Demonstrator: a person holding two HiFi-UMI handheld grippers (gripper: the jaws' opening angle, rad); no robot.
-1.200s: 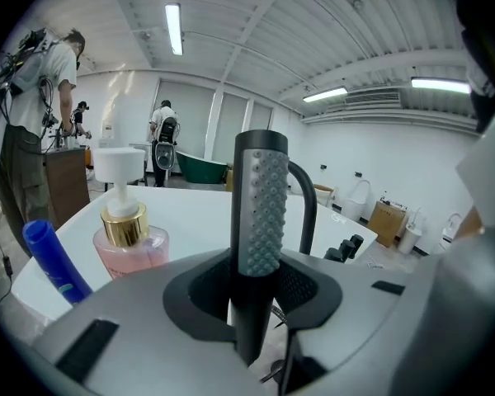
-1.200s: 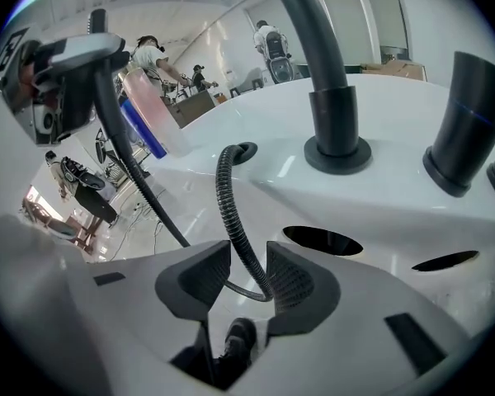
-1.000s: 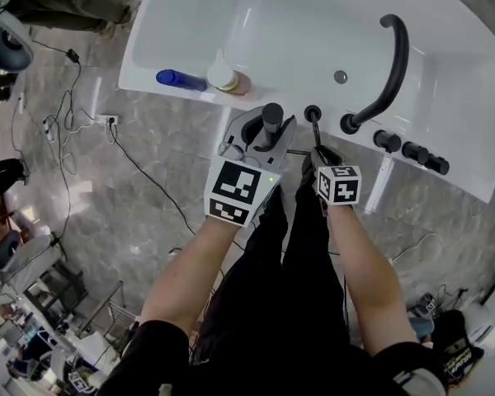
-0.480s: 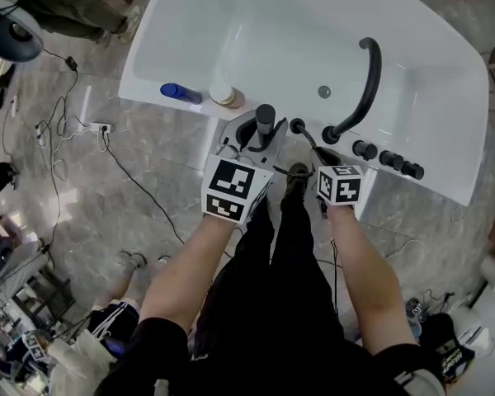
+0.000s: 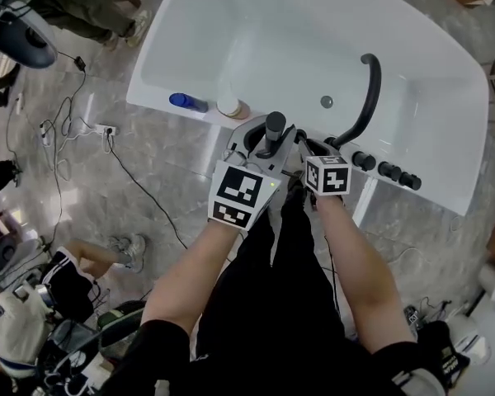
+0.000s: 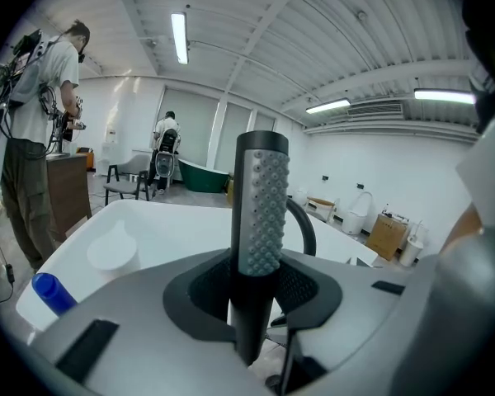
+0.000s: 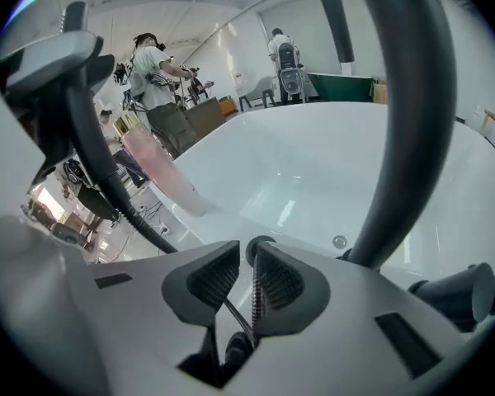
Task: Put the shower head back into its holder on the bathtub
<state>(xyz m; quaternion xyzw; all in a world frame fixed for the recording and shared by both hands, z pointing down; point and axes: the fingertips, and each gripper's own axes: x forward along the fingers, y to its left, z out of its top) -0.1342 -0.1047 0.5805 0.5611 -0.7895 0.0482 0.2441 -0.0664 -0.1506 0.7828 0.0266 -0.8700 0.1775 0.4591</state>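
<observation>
The left gripper (image 6: 260,291) clamps the shower head (image 6: 262,205) upright, just beside the holder (image 7: 258,241). The right gripper (image 7: 238,283), its jaws just closing, seems to pinch the hose (image 7: 253,295) over the holder. Feed the slack hose down first, then lower the head in vertically.

Left gripper (image 6: 260,291): carried forward and slightly downward on a bare, extended left forearm (image 5: 194,271), jaws clamped on the upright shower head (image 6: 262,205). Right gripper (image 7: 246,275): close beside the left, pitched steeply down, right forearm (image 5: 355,262) likewise extended. Its jaws have just been closing and stand narrow, pads against the thin hose (image 7: 235,316) running between them.
</observation>
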